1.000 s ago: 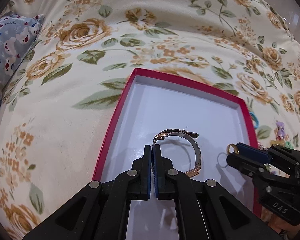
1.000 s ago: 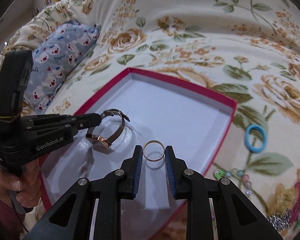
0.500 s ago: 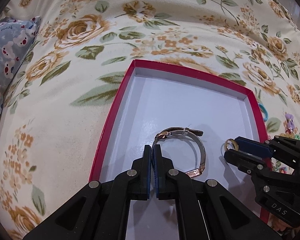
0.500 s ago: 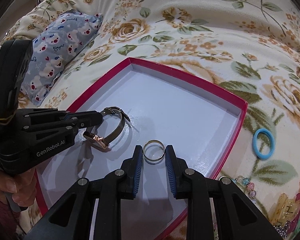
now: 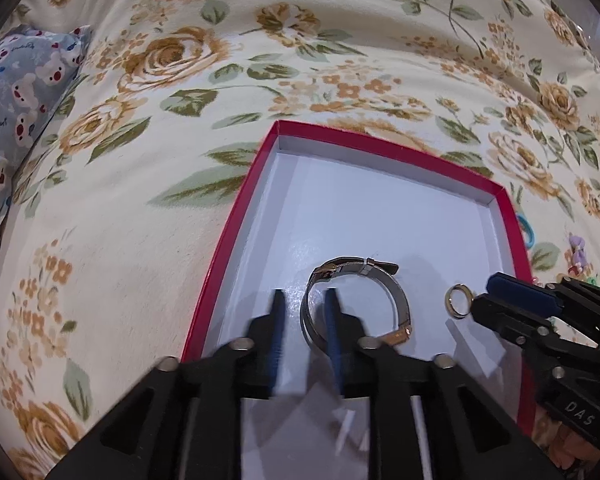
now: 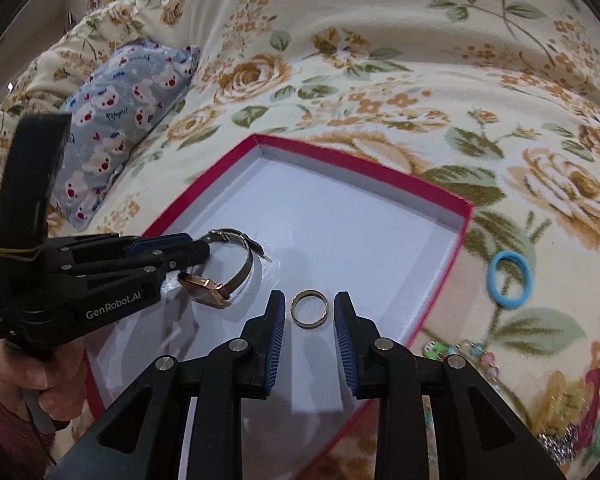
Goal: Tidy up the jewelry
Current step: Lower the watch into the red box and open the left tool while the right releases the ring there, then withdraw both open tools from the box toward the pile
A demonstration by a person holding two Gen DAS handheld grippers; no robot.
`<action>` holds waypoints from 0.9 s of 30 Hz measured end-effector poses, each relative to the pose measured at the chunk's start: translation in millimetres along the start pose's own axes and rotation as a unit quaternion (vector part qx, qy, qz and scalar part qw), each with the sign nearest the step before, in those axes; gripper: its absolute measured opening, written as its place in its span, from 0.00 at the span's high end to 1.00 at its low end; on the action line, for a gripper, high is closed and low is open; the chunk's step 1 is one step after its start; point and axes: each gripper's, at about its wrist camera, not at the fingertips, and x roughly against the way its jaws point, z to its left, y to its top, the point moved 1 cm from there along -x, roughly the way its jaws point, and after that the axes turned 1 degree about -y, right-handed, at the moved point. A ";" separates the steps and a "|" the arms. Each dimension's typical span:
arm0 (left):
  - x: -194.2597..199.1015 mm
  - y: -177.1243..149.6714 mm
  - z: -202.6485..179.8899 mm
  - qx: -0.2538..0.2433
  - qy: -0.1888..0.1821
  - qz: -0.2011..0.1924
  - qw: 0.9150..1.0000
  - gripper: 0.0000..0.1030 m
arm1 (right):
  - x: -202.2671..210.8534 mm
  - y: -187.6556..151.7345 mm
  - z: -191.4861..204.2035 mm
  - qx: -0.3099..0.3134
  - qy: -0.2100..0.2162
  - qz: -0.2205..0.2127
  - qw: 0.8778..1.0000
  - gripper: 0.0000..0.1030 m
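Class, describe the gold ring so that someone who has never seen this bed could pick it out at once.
Find the red-edged box with a white floor, lying on the floral bedspread. Near its close edge, the gold ring lies between the right gripper's opening blue pads, not touched by them. Unlike the watch beside it, it is a small plain band without strap or face.

We read "GenRobot.AI" in white letters on the black side of the left gripper (image 6: 188, 246), seen from the right wrist view; its last letter is partly cut off by the body's edge. On the right gripper (image 5: 482, 298), seen from the left wrist view, "DAS" stands in pale raised letters on the lower black housing. The blue bear-print pillow (image 6: 128, 116) carries small cursive words that we cannot make out.
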 end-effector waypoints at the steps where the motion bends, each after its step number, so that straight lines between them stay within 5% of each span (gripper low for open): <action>1: 3.9 -1.2 0.5 0.003 -0.002 -0.005 1.000 0.70 | 5.9 -0.7 -0.8 -0.004 0.001 -0.005 1.000 0.73; 7: 30.9 -11.2 4.5 0.027 -0.018 -0.028 0.999 0.58 | 56.5 -16.8 -13.9 -0.034 0.001 -0.047 0.998 0.61; 27: 91.9 -56.4 -42.0 0.030 -0.103 -0.044 0.993 0.42 | 162.5 -109.3 -100.5 -0.143 -0.100 -0.083 0.981 0.59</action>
